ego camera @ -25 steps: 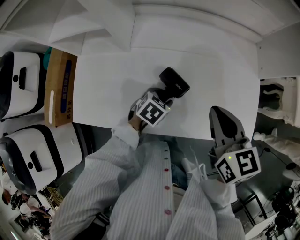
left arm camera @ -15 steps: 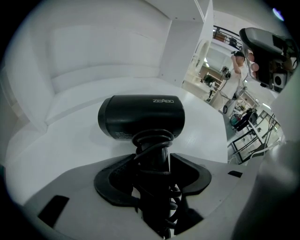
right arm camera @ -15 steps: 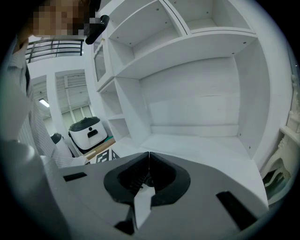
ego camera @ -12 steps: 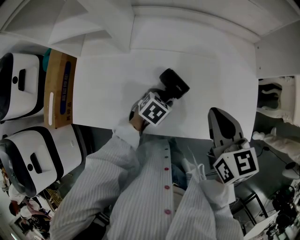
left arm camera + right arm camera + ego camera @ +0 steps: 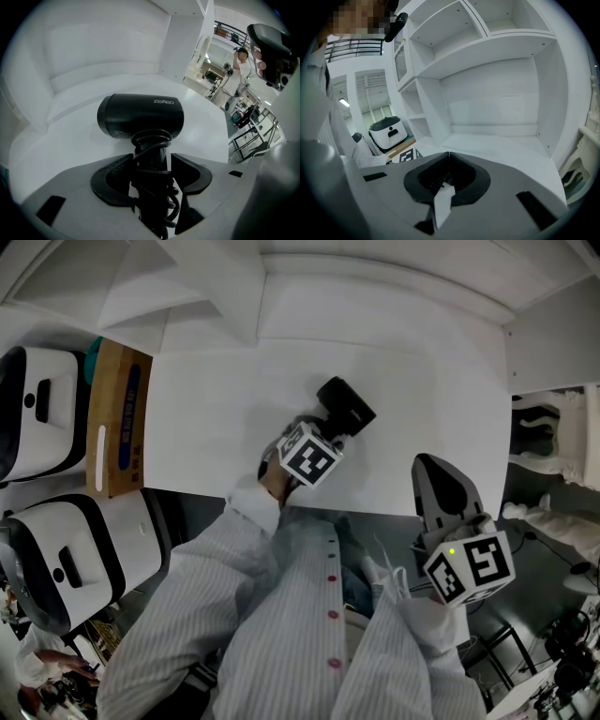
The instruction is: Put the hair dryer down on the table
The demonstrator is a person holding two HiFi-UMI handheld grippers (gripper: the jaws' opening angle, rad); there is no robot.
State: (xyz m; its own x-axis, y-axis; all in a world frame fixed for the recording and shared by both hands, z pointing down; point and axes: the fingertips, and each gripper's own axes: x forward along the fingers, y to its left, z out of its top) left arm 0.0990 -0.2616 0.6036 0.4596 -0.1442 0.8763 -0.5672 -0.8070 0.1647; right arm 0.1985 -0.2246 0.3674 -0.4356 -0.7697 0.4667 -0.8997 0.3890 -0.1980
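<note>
Black hair dryer lying on the white table: only the left gripper view shows the left gripper, its jaws just opening, loosely straddling the cord-wrapped handle, while the right gripper, jaws together, holds nothing.

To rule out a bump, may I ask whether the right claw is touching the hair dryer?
Apart: the head view shows bare table between the right claw and the hair dryer.
</note>
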